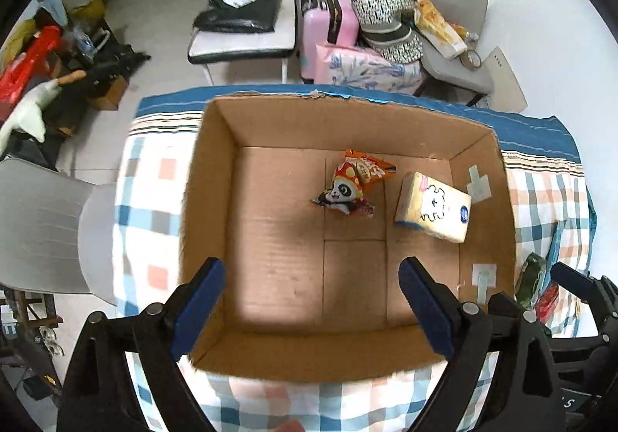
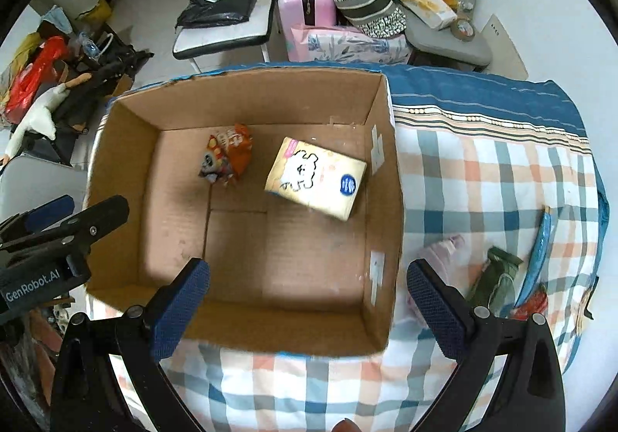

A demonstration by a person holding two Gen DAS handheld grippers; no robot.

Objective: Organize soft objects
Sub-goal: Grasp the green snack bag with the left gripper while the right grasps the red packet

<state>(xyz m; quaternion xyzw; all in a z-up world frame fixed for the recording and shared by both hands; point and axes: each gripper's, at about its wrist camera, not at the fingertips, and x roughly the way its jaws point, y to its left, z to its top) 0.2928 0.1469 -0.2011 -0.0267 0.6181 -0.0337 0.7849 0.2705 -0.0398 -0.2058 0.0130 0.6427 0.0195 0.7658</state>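
currently we log: left gripper [image 1: 313,310] and right gripper [image 2: 307,310] both spread wide, holding nothing, above the cardboard box [image 1: 506,200]; snack bag [image 1: 353,182] and tissue pack [image 1: 434,208] lie inside

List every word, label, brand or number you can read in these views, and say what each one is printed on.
"GenRobot.AI": white lettering on the black body of the left gripper, seen from the right wrist view.
Tissue pack: blue round logo, text too small to read.
Panda snack bag: printed characters, too blurred to read.
Green packet on the checked blanket: no legible text.
Cardboard box: white stickers inside, unreadable.
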